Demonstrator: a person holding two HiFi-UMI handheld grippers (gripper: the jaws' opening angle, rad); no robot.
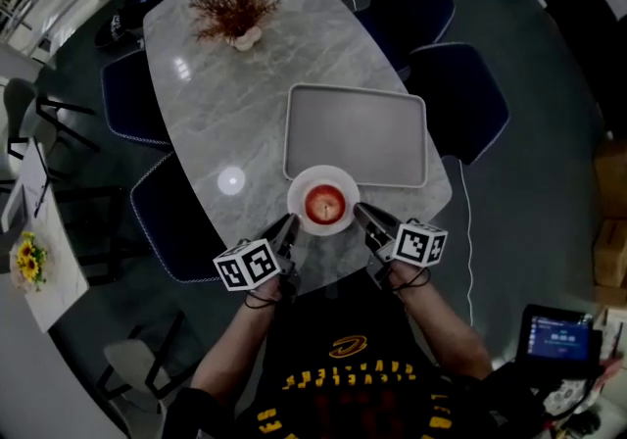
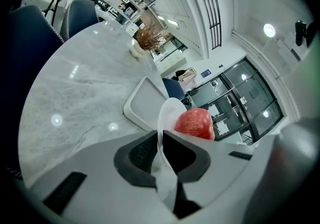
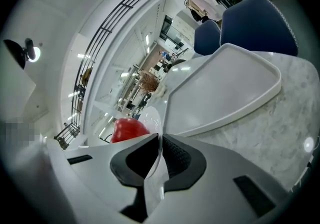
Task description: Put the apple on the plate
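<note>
A red apple lies on a small white plate, which hangs above the near end of the marble table. My left gripper is shut on the plate's left rim and my right gripper is shut on its right rim. In the left gripper view the plate's rim runs between the dark pads, with the apple just beyond. In the right gripper view the plate is pinched edge-on, and the apple shows to the left.
A grey rectangular tray lies on the marble table just beyond the plate. A dried-twig ornament stands at the far end. Dark blue chairs line both sides. The person's torso fills the bottom of the head view.
</note>
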